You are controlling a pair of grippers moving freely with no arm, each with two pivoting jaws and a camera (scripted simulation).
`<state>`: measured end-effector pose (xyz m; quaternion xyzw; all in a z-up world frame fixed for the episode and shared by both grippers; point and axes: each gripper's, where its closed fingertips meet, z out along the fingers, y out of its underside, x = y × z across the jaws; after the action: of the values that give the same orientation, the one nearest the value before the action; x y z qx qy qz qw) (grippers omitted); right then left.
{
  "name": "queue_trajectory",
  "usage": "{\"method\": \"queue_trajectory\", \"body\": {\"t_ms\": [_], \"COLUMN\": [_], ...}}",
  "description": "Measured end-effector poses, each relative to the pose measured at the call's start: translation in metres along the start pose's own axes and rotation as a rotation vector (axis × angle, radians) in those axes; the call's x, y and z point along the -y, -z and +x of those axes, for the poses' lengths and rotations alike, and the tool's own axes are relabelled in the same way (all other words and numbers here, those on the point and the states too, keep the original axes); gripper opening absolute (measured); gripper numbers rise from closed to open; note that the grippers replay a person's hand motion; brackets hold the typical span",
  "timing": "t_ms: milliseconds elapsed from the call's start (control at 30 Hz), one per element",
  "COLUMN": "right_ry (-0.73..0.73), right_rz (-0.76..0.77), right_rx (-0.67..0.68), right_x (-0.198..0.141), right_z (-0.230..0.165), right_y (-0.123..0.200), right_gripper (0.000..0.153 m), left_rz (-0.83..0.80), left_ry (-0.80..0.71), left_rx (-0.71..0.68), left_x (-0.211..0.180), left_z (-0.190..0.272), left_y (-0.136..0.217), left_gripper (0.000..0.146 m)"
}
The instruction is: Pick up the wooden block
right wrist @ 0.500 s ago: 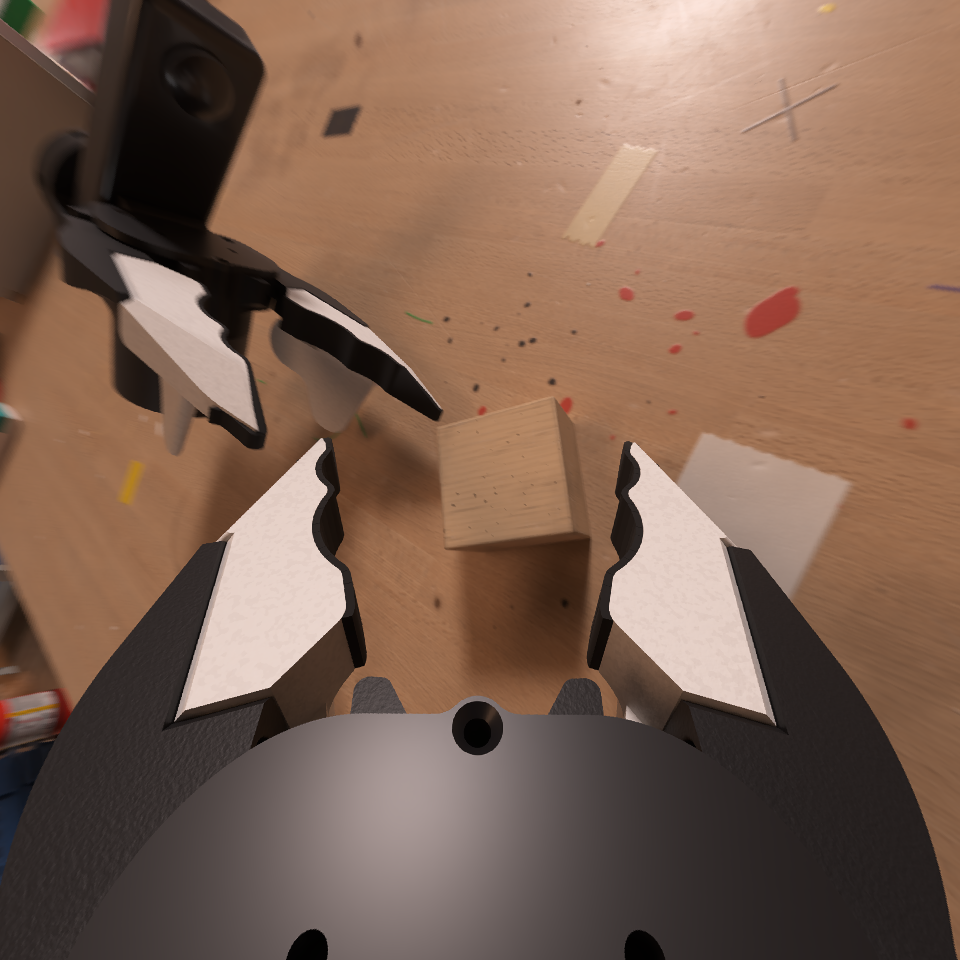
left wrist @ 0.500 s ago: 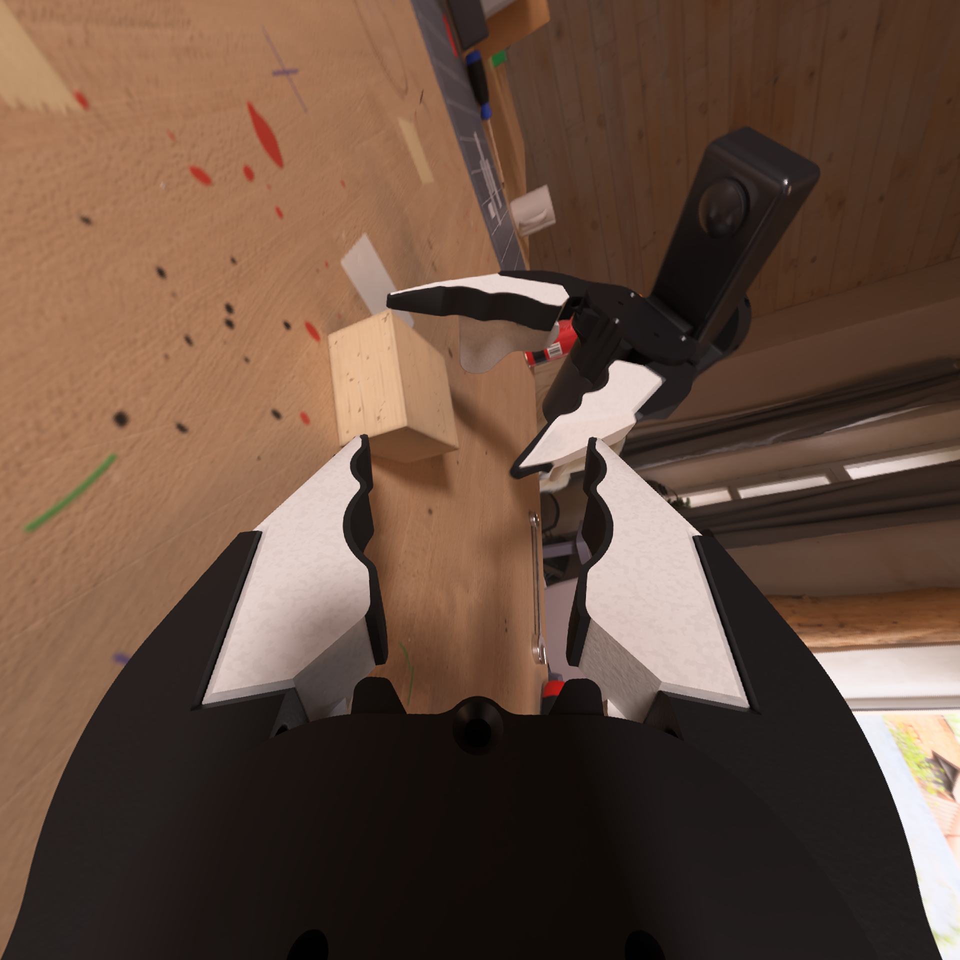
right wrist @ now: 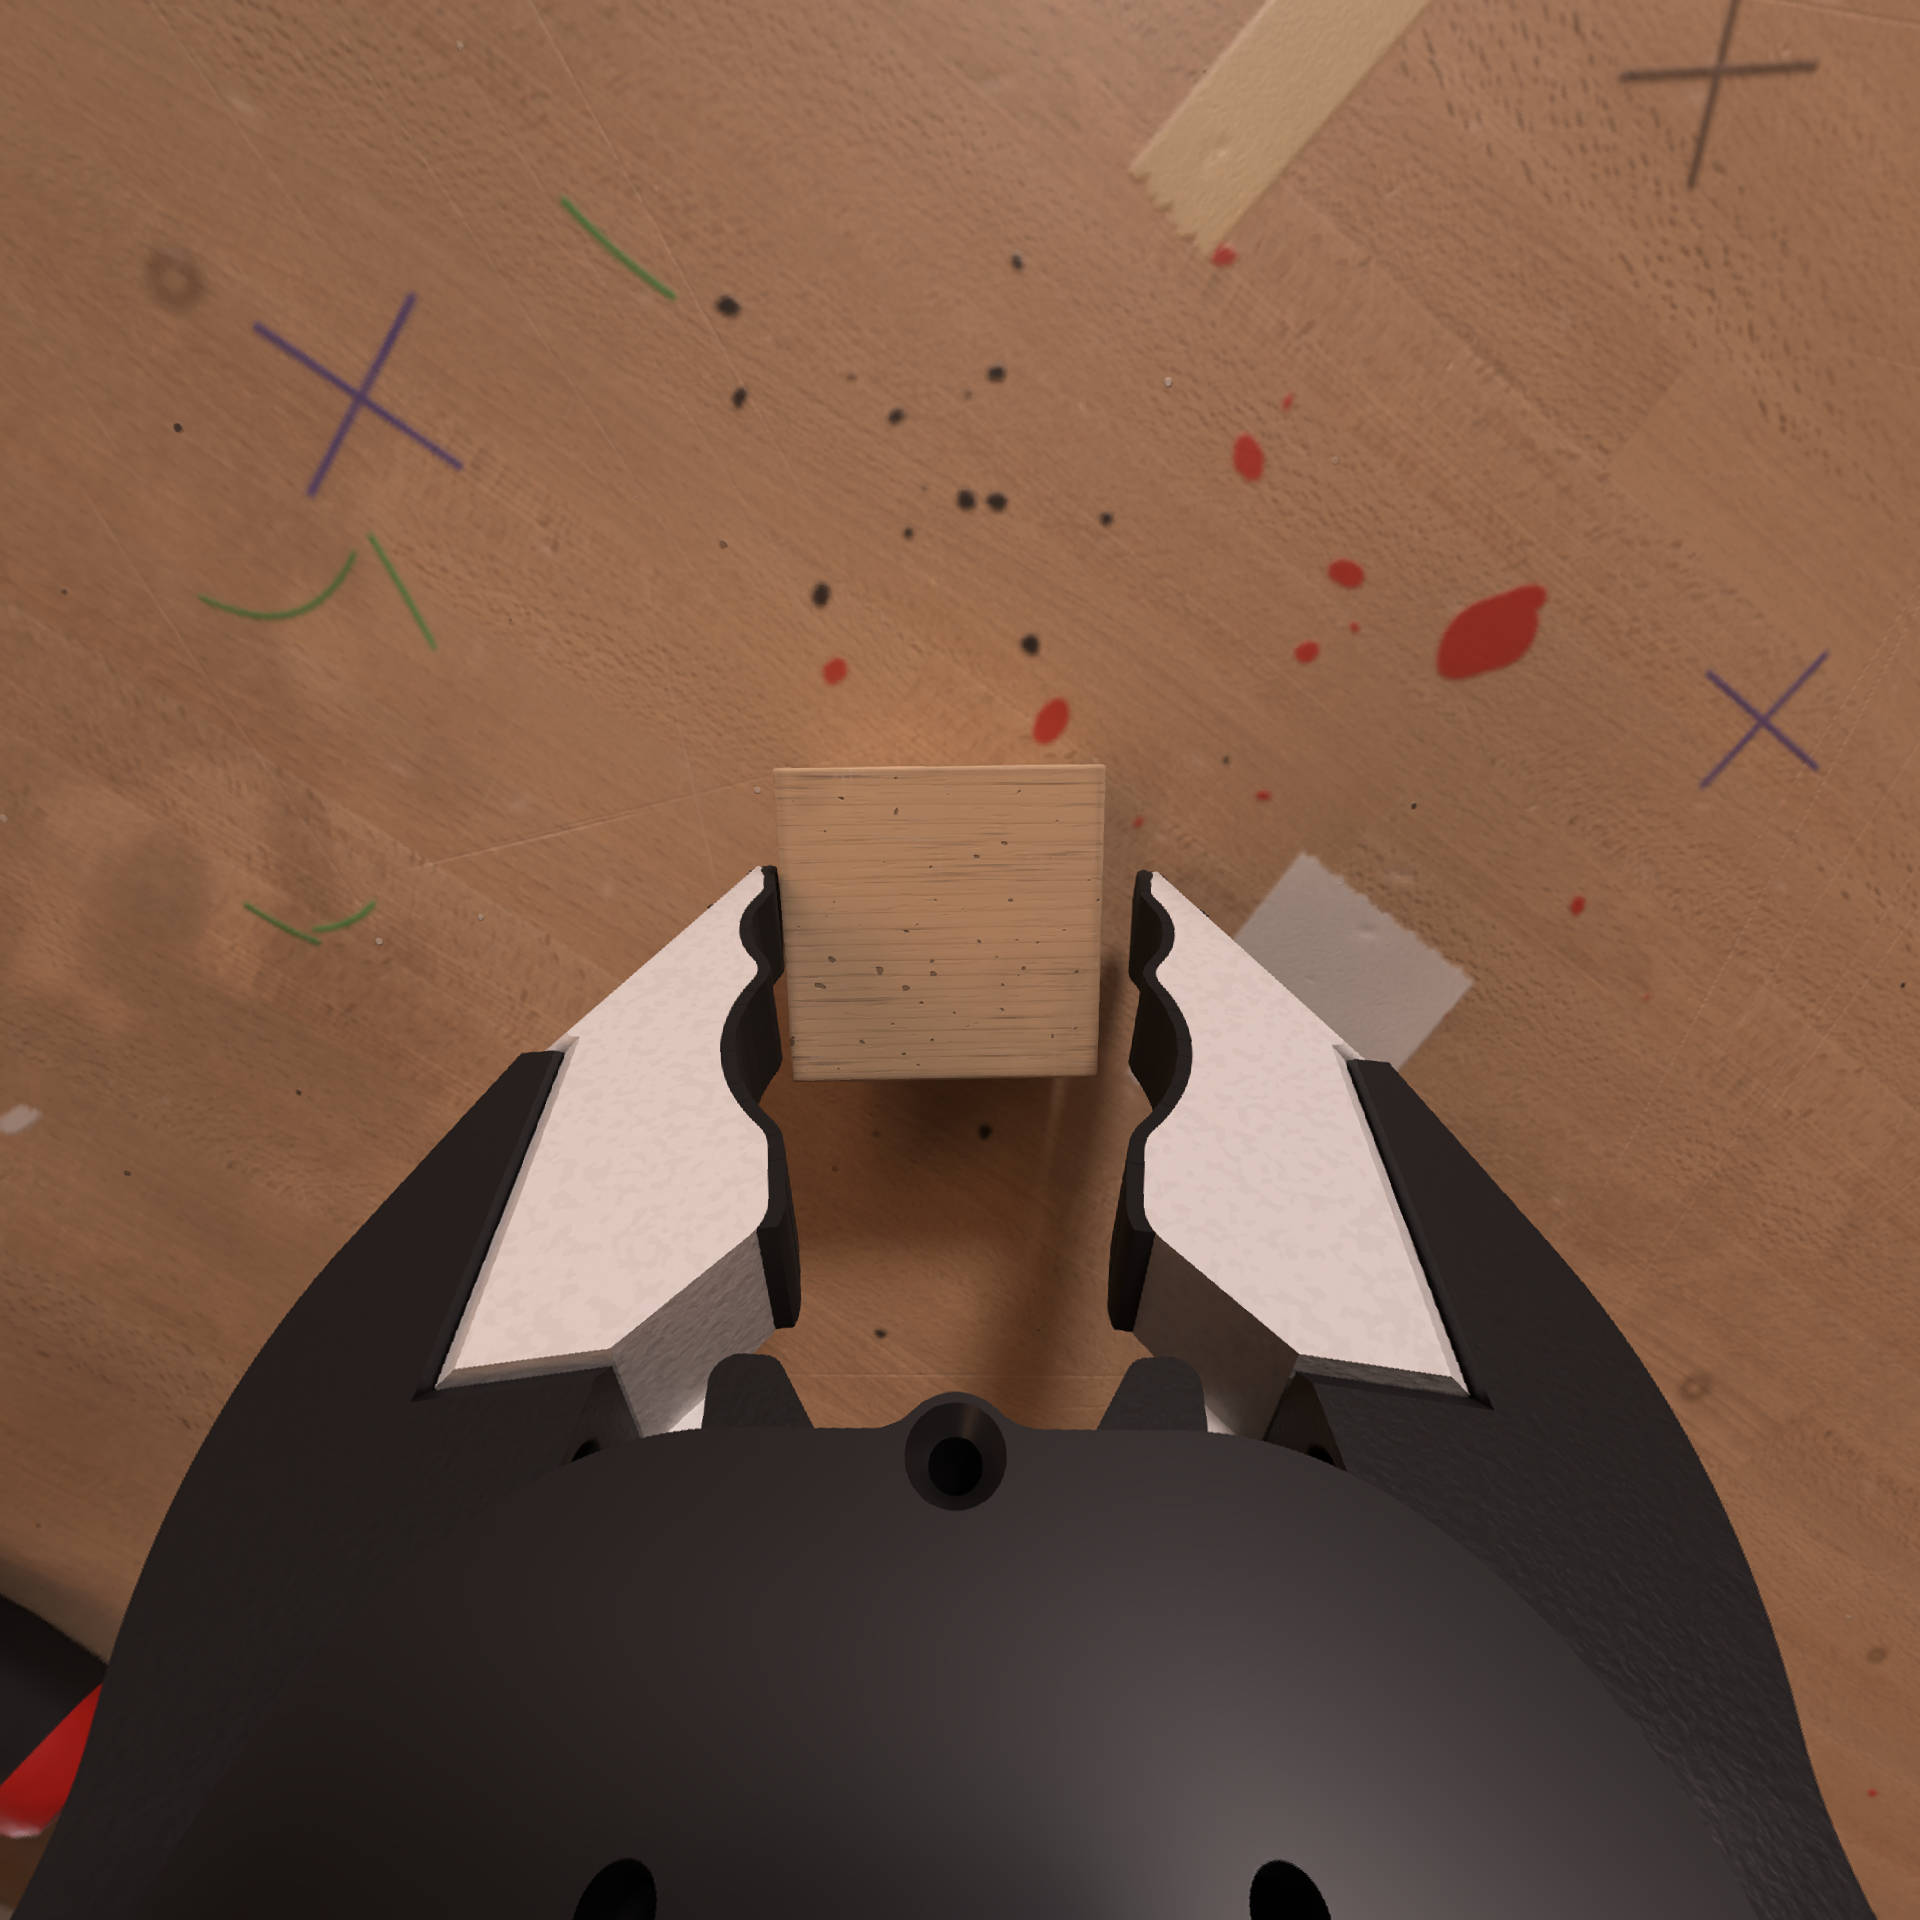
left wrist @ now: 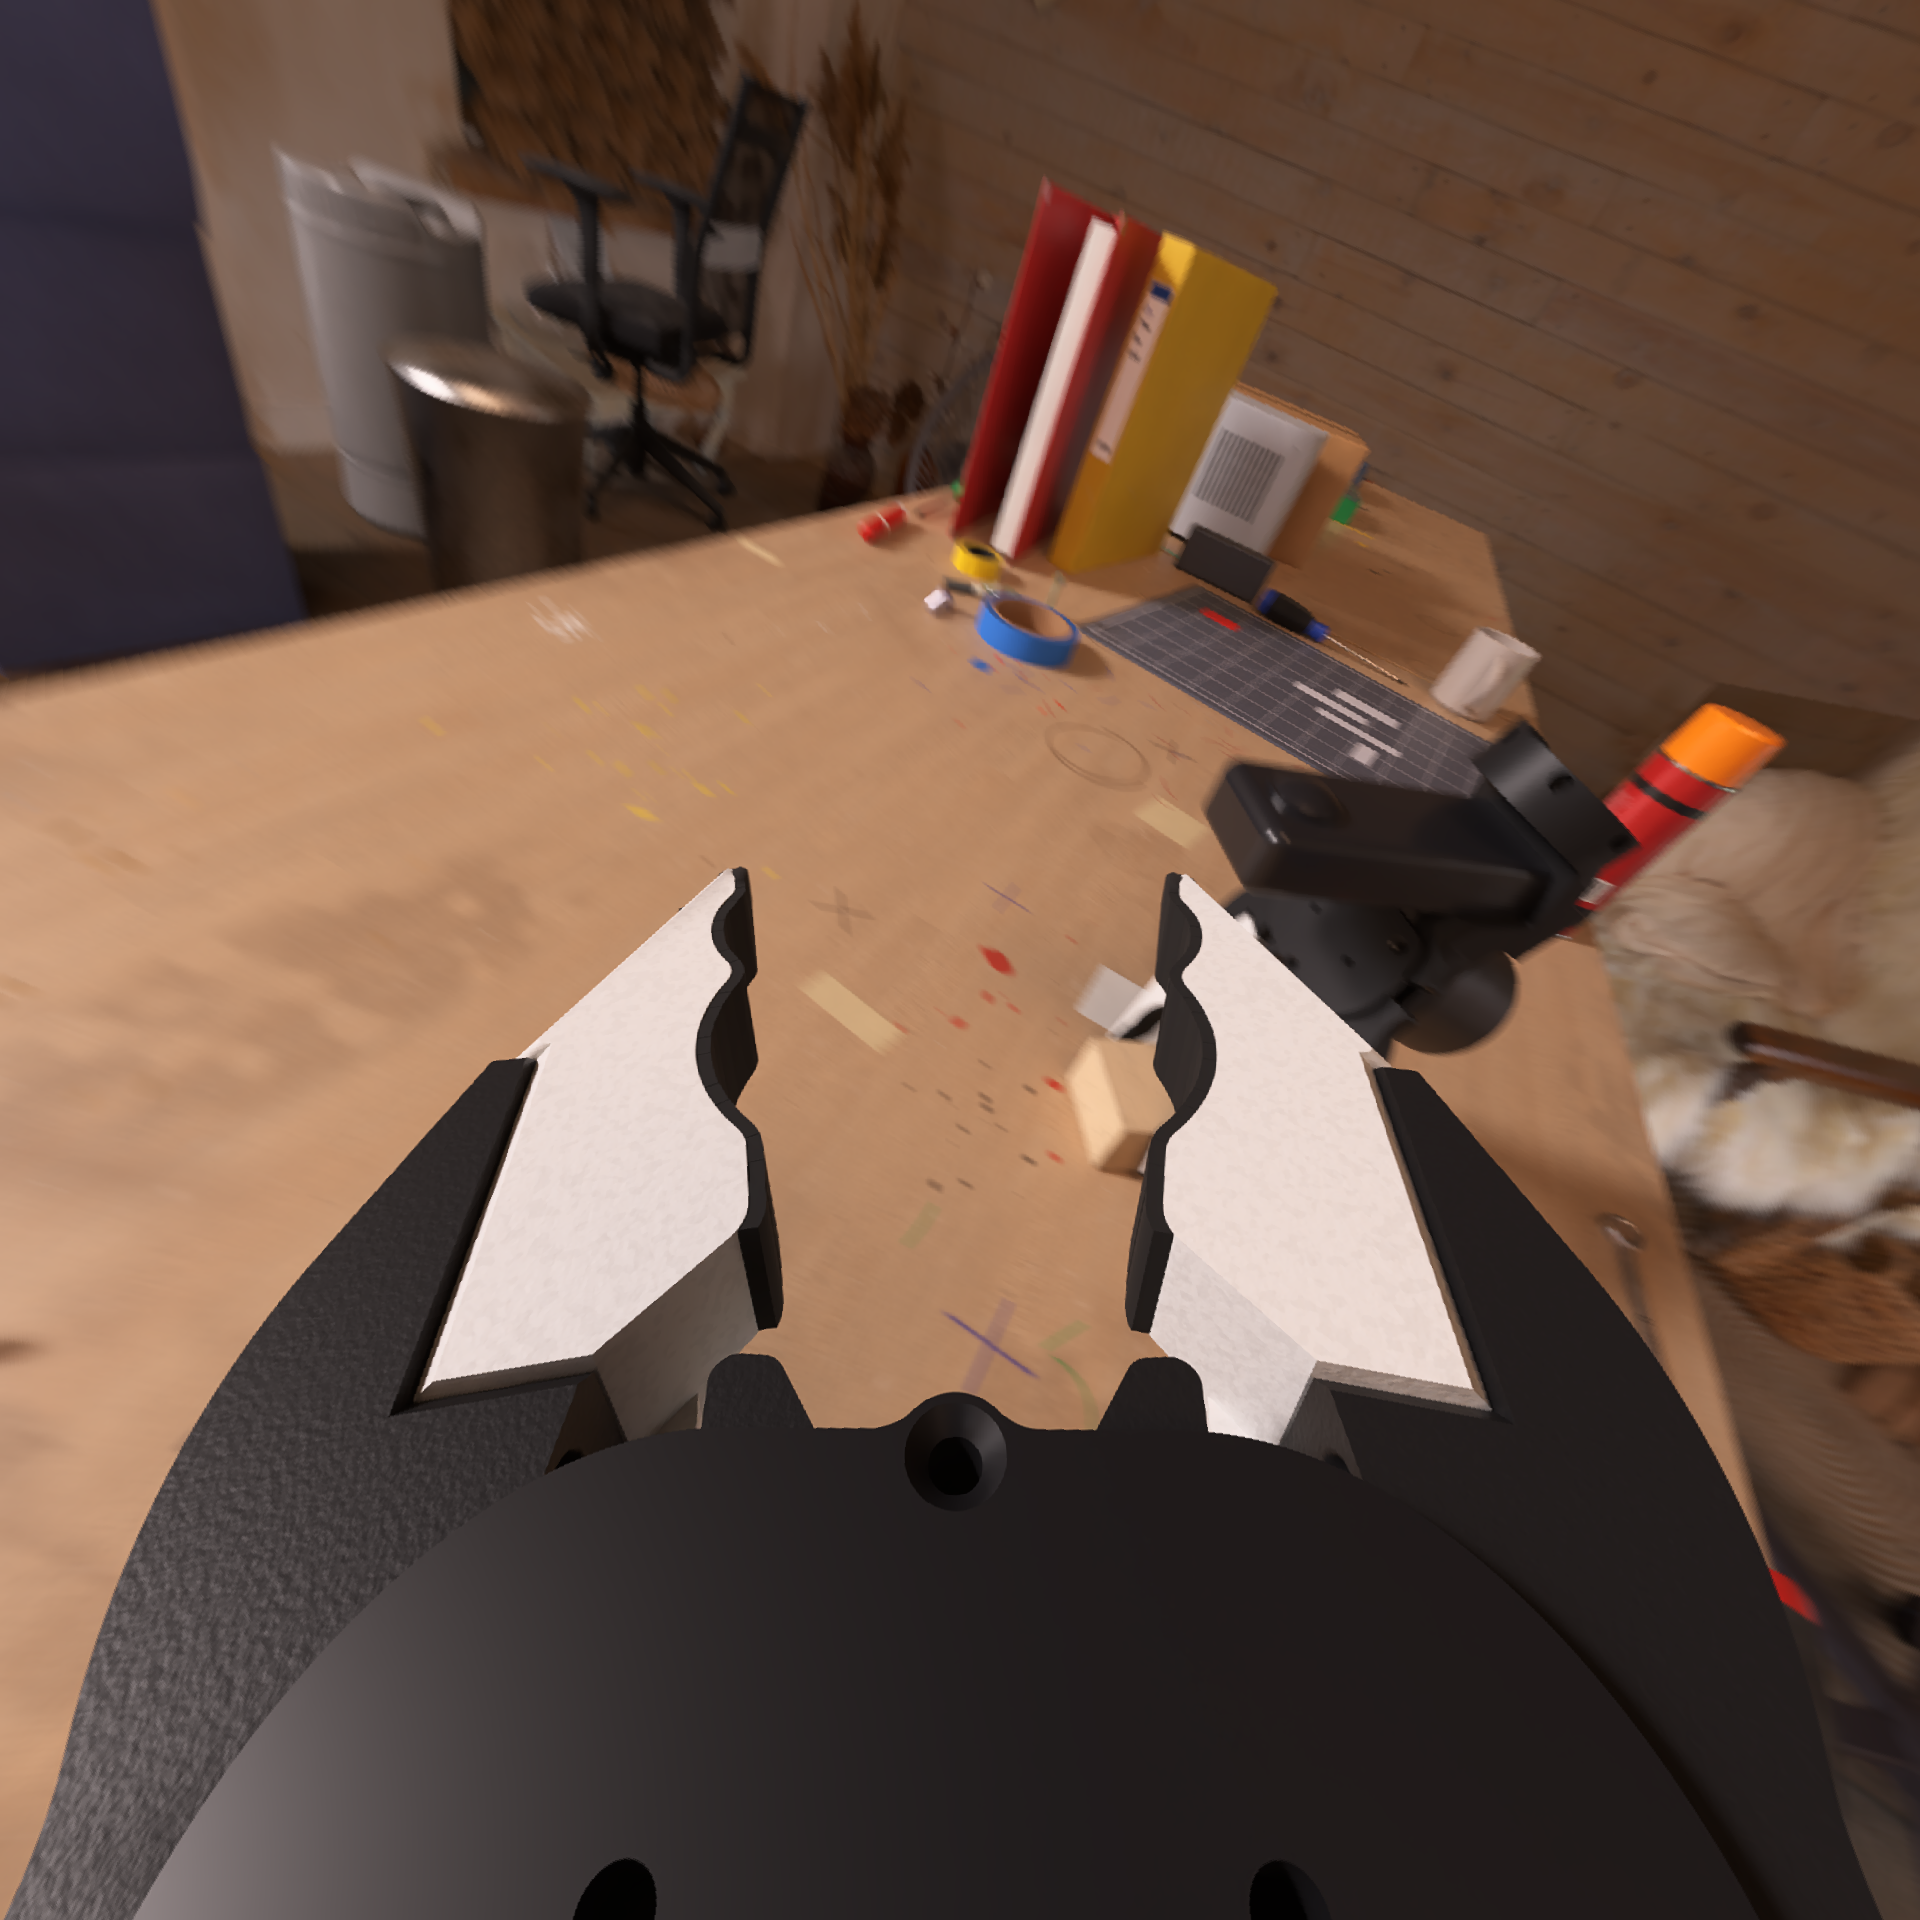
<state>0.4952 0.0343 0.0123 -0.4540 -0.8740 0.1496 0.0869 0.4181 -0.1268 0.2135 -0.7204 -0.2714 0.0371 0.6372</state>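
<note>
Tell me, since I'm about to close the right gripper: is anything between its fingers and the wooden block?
Nothing visible is. The right gripper is open, its fingers either side of the wooden block, with only bare table around it.

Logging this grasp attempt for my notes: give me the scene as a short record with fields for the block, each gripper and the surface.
block: wooden block, upright on the table, between the right gripper's fingers
right gripper: open, straddling the block; a gap shows on one side
left gripper: open, empty, away from the block
surface: wooden table with paint spots, pen marks, tape strips
</note>
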Motion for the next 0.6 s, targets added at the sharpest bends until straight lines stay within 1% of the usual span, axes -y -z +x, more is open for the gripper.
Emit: {"method": "queue_trajectory", "body": {"t_ms": [133, 200, 233, 300, 333, 367, 433, 600], "right_ry": [0.004, 0.009, 0.016, 0.024, 0.026, 0.028, 0.027, 0.053], "right_rz": [-0.014, -0.017, -0.022, -0.028, -0.030, -0.032, -0.035, -0.058], "right_rx": [0.029, 0.031, 0.030, 0.034, 0.036, 0.038, 0.040, 0.037], "right_x": [0.000, 0.000, 0.000, 0.000, 0.000, 0.000, 0.000, -0.001], "right_z": [0.000, 0.000, 0.000, 0.000, 0.000, 0.000, 0.000, -0.001], "right_y": [-0.003, -0.003, -0.003, -0.003, -0.003, -0.003, -0.003, -0.004], "right_gripper": [0.067, 0.068, 0.067, 0.066, 0.066, 0.066, 0.066, 0.071], "left_rz": [0.087, 0.102, 0.095, 0.092, 0.098, 0.103, 0.094, 0.019], "left_ry": [-0.153, -0.225, -0.245, -0.223, -0.198, -0.175, -0.159, -0.254], "left_rx": [0.070, 0.029, -0.018, -0.097, -0.150, -0.194, -0.233, -0.220], "left_x": [0.071, 0.096, 0.104, 0.118, 0.124, 0.129, 0.133, 0.121], "left_z": [-0.044, -0.057, -0.062, -0.073, -0.076, -0.079, -0.089, -0.113], "left_y": [0.017, 0.015, 0.014, 0.009, 0.007, 0.005, 0.000, -0.014], "left_gripper": [0.085, 0.083, 0.071, 0.025, 0.008, 0.000, 0.000, 0.000]}}
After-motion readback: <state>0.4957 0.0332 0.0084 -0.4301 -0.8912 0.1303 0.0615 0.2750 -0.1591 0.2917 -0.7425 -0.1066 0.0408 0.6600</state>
